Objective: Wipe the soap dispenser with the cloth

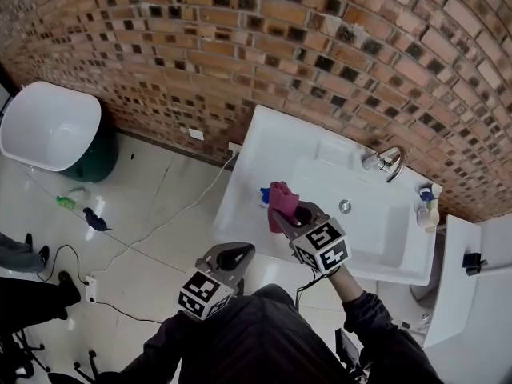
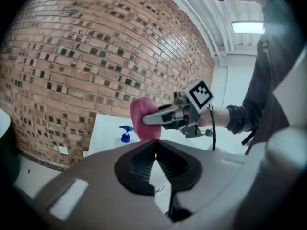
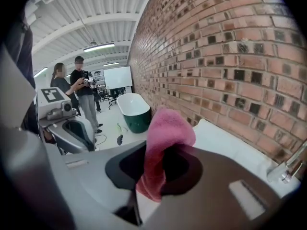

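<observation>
A soap dispenser [image 1: 263,195] with a blue pump [image 2: 125,134] stands on the left rim of the white sink [image 1: 264,146]; the cloth hides part of it in the head view. My right gripper [image 1: 285,214] is shut on a pink cloth [image 1: 282,196] and hangs over the sink's left part, just right of the dispenser. In the right gripper view the cloth [image 3: 165,138] sticks up between the jaws of that gripper [image 3: 154,174]. My left gripper [image 1: 238,253] is shut and empty, in front of the sink's left corner; its jaws [image 2: 154,156] meet with nothing between them.
A faucet [image 1: 389,163] rises at the back of the basin, and a small white bottle [image 1: 428,211] sits on the right rim. A brick wall [image 1: 240,46] runs behind. On the floor lie cables [image 1: 120,254]; a green-sided bathtub [image 1: 48,126] stands left. Two people [image 3: 79,92] stand far off.
</observation>
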A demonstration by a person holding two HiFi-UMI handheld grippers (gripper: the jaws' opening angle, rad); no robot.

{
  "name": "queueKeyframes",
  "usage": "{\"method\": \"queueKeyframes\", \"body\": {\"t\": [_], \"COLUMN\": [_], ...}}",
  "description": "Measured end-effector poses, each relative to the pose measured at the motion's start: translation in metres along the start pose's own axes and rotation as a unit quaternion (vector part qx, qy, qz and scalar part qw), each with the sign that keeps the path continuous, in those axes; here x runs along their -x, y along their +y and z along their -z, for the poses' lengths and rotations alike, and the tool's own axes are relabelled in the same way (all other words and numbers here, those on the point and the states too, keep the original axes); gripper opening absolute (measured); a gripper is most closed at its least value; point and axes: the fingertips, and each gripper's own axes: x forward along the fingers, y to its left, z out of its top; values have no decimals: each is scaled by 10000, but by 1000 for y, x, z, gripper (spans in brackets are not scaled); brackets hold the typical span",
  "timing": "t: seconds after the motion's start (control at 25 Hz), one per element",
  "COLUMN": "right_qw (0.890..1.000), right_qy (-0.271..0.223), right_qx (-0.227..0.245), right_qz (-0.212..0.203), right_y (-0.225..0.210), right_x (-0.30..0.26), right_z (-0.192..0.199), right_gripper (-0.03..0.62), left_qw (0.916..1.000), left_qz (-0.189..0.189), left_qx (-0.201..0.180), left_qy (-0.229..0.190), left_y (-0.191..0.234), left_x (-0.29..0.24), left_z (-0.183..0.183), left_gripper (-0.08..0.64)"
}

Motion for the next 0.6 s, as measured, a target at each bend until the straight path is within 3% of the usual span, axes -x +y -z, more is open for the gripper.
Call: {"method": "queueKeyframes", "body": {"t": [0.2,0.36,0.6], "right_qw": [9981,9961,9941], "right_qy": [319,507,240], "right_qx": [-450,-643,-962], "right_qz": [-265,-318,-445], "right_y": [-23,-33,-43], "right_x": [-41,-42,-20], "right_z": [-11,-1,19], "right_gripper": [69,69,69], "left_qw": [9999,9999,9999], "left_qz": [81,74,-59], "left_qx": [67,91,115], "left_qy": [-25,-45,-20], "left_y": [22,29,34], "left_x": [-9,-15,-20], "left_z": [-12,-16,-19], "left_gripper": [0,0,0]}}
